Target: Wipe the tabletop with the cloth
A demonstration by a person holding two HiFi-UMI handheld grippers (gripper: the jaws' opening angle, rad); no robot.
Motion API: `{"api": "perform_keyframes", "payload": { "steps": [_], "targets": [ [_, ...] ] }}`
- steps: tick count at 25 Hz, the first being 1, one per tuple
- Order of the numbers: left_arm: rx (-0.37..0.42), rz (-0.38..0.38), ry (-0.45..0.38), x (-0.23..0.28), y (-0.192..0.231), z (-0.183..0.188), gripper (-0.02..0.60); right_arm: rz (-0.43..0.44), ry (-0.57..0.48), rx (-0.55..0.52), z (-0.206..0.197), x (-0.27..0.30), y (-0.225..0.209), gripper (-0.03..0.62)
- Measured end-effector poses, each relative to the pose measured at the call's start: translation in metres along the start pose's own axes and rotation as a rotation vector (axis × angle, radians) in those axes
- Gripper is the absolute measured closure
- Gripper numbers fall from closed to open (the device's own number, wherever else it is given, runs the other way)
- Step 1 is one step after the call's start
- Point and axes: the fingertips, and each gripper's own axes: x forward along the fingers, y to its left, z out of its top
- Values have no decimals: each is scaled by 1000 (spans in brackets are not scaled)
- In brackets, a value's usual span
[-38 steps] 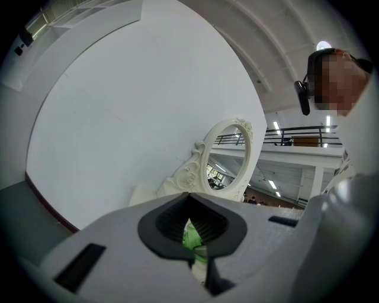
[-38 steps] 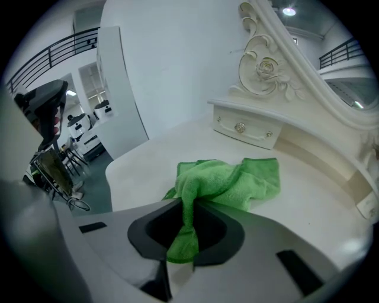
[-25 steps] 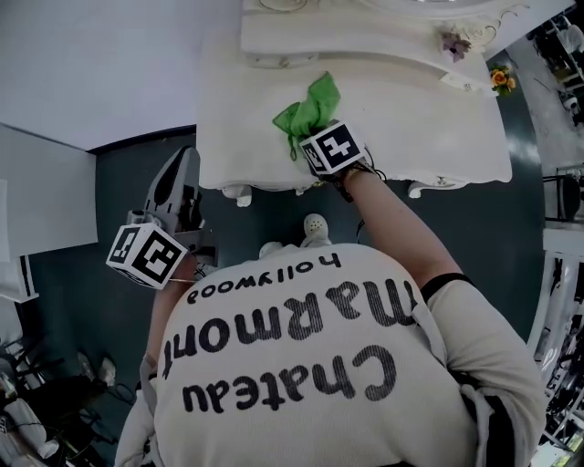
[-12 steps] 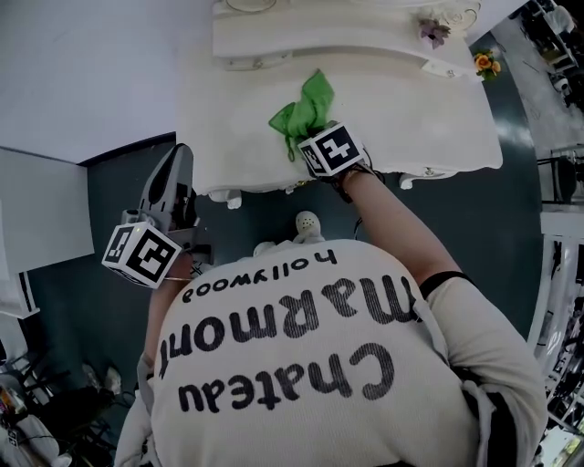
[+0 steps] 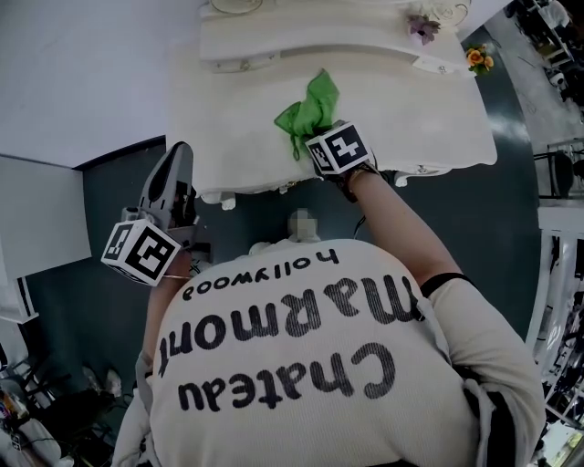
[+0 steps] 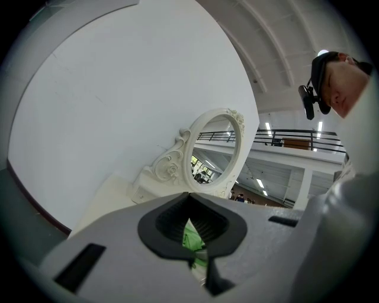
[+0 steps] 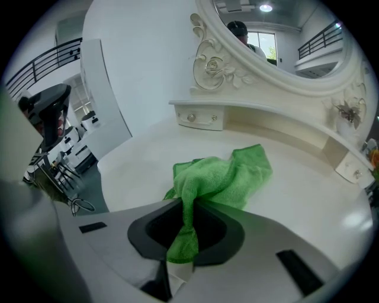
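Note:
A green cloth (image 5: 308,109) lies bunched on the white dressing tabletop (image 5: 420,119), near its front edge. My right gripper (image 5: 321,137) is shut on the cloth's near end. In the right gripper view a strip of the cloth (image 7: 222,177) runs down between the shut jaws of my right gripper (image 7: 183,237), and the rest spreads on the tabletop (image 7: 130,165). My left gripper (image 5: 173,173) hangs off the table, over the dark floor by its front-left corner. In the left gripper view its jaws meet around nothing at my left gripper (image 6: 192,248).
A raised back shelf with small drawers (image 7: 201,117) and an ornate oval mirror (image 7: 266,47) stand behind the cloth. Small flowers (image 5: 422,27), a white card (image 5: 429,64) and orange flowers (image 5: 474,59) sit at the back right. A white panel (image 5: 36,228) stands at the left.
My right gripper has dragged the cloth a little to the right along the tabletop. The left gripper has hardly moved.

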Motion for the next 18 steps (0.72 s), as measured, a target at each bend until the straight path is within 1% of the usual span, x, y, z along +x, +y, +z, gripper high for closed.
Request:
{"api": "perform_keyframes", "payload": {
  "steps": [5,9,18],
  "targets": [
    [-4,-5,18,10,-2,-11,574,-15,-10,36,-8,-4,-17,530],
    [-6,-11,25,12,-3,-11,574,-27,-14,62,-11,-10,-25,530],
    [-15,-34,37,28,-7,-21,574,-77,-9,106,-26,-19,-58,530]
  ]
}}
